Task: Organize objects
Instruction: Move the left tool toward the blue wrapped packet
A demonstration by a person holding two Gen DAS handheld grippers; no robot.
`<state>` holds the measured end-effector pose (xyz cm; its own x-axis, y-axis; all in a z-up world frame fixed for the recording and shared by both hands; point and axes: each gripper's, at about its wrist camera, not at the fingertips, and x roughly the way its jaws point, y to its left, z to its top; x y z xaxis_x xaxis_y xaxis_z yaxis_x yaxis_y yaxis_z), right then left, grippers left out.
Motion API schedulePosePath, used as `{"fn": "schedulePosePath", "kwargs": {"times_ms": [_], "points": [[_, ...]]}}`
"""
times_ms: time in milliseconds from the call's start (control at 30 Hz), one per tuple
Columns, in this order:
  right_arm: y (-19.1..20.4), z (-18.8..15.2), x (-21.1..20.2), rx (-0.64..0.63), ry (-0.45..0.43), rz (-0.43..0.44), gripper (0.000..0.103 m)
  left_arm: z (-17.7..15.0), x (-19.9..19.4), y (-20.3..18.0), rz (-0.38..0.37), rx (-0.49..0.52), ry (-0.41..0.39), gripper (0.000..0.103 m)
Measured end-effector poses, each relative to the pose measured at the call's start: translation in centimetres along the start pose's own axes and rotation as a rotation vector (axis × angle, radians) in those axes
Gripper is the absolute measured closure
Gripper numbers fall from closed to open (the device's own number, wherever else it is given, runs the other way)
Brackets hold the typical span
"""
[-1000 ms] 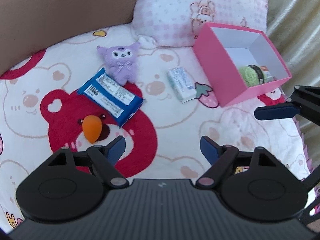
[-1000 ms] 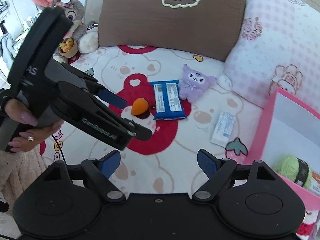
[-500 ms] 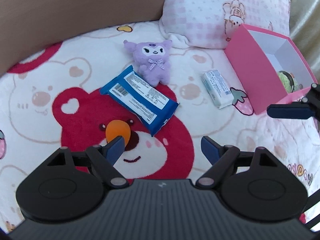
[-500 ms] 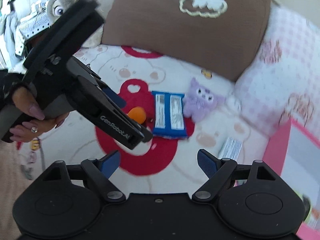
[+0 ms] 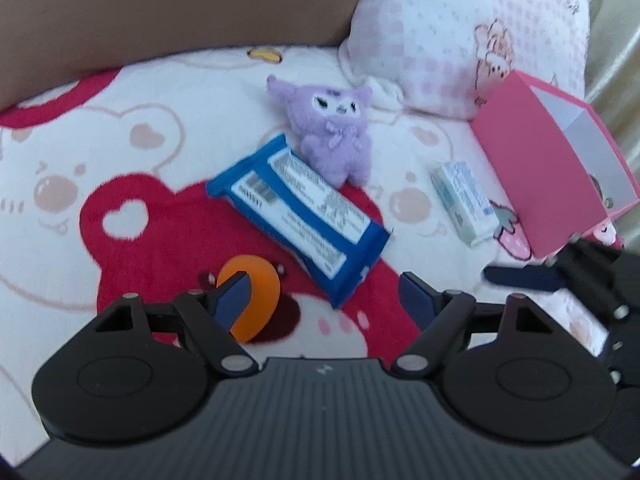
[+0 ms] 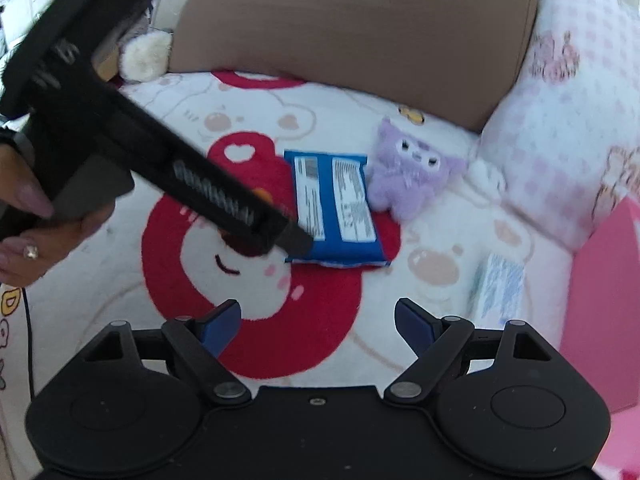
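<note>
Bear-print bedding [image 5: 168, 80] in white and red filled both views, with a brown cushion [image 6: 360, 32] along the top and a pink checked pillow [image 5: 460, 40] at upper right. At lower left of the left wrist view the orange egg-shaped sponge [image 5: 250, 304] lay right at the left gripper [image 5: 324, 292], its near side hidden behind the left blue fingertip, while the jaws stood wide and held nothing. Up and right of the sponge lay the blue wet-wipe pack [image 5: 300, 216], its long axis running from upper left to lower right, with the purple plush [image 5: 332, 132] touching its upper edge. A small white box [image 5: 464, 204] sat between the pack and the pink box [image 5: 552, 172] at the right edge. The right gripper [image 6: 318, 320] hung farther back, jaws also wide and empty, so the left looked nearer to the sponge. Compared with a second earlier, the left gripper had closed in: the sponge had shifted from ahead of the fingertips to against the left one
</note>
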<state>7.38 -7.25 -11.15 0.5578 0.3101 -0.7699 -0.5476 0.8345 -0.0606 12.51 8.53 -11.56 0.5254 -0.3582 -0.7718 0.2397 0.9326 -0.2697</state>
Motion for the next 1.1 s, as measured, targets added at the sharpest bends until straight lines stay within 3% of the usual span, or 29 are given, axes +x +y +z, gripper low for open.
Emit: {"fn": "schedulePosePath", "kwargs": {"times_ms": [300,633,833,1000,1100], "points": [[-0.9,1.0,2.5,0.122,0.049,0.098,0.016,0.9,0.5,2.6,-0.006,-0.003,-0.05,0.025],[-2.9,2.5,5.6,0.279,0.072,0.14,0.017,1.7,0.5,4.5,-0.124,-0.076,-0.025,0.025],[-4.0,2.8,6.9,0.364,0.071,0.152,0.023,2.9,0.8,4.8,-0.104,-0.106,0.008,0.024],[-4.4,2.8,7.8,0.419,0.094,0.182,0.03,5.0,1.1,5.0,-0.082,-0.074,0.04,0.022],[-4.2,3.2,8.3,0.414,0.123,0.193,0.03,5.8,1.7,4.5,-0.021,-0.017,0.064,0.022]]}}
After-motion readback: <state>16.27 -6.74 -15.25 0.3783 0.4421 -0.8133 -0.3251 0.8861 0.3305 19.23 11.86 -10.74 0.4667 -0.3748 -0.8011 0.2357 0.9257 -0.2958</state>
